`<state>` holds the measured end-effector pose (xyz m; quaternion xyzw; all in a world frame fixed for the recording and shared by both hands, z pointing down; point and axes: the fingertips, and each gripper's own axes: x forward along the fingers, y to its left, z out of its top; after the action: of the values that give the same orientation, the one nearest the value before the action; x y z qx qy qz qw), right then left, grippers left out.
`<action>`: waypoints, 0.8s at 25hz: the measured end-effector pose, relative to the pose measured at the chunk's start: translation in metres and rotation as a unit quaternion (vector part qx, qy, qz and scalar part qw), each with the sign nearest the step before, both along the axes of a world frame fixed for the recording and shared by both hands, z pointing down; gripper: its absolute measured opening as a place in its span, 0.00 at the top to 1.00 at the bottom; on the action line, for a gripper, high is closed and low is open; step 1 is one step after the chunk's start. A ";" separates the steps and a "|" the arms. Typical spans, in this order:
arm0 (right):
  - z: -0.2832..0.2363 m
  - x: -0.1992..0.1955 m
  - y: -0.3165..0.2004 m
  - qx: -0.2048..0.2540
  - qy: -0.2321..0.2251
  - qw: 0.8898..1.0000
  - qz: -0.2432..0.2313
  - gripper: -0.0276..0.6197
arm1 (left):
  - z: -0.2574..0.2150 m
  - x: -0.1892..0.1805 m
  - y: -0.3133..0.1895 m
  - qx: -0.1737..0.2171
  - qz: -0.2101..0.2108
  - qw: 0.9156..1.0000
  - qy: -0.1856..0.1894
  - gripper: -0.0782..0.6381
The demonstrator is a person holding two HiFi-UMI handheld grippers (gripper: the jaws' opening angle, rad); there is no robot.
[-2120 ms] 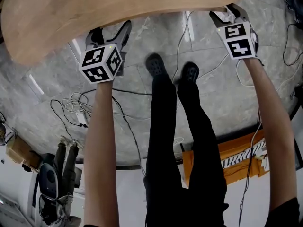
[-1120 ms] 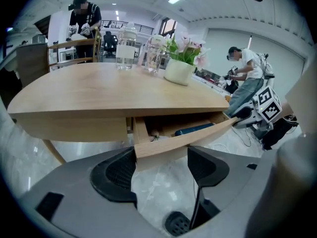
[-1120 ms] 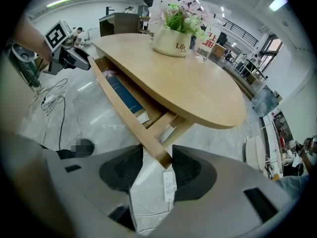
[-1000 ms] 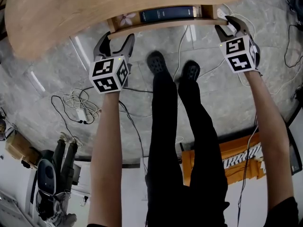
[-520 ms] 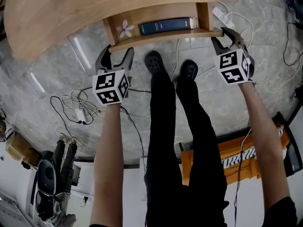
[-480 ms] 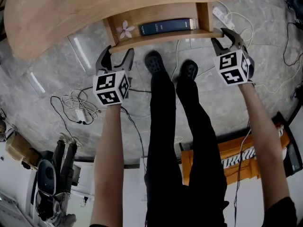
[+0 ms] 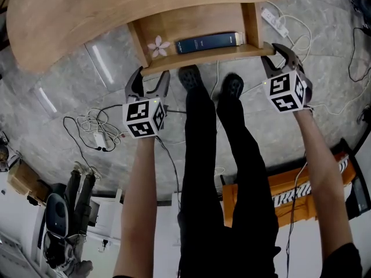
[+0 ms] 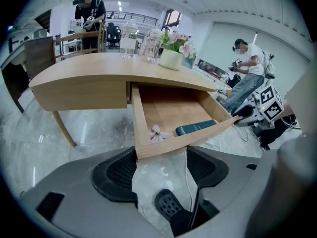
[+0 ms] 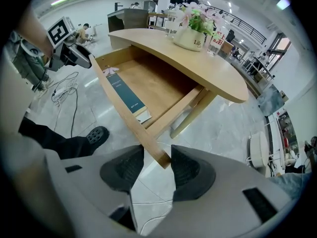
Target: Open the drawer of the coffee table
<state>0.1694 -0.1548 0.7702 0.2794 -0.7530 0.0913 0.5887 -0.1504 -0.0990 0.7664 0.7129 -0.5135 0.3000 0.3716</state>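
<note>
Drawer (image 7: pixel 191 22) top centre of head view, already well out, book (image 7: pixel 207 41) and flower (image 7: pixel 158 46) showing. We've got left gripper (image 7: pixel 149 77) and right gripper (image 7: pixel 272 54) each clamped on a front corner; little left.

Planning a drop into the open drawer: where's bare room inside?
Free: the drawer floor behind the flower and the book, back to the tabletop. Crowded: the strip along the drawer front, where both lie, with the left gripper and right gripper at its ends.
</note>
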 end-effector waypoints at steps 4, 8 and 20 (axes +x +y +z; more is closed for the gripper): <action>0.006 -0.001 0.002 -0.006 0.004 1.000 0.003 0.68 | 0.006 0.000 0.002 -0.005 0.002 1.000 -0.002 0.43; 0.013 0.000 0.005 -0.013 0.012 1.000 -0.001 0.68 | 0.015 0.000 0.006 -0.019 0.006 1.000 -0.007 0.43; 0.019 0.001 0.006 -0.017 0.019 1.000 0.014 0.69 | 0.023 0.003 0.008 -0.036 -0.003 0.999 -0.008 0.43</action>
<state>0.1702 -0.1488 0.7892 0.2819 -0.7359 0.1071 0.6062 -0.1472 -0.0911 0.7898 0.6948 -0.5075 0.3227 0.3944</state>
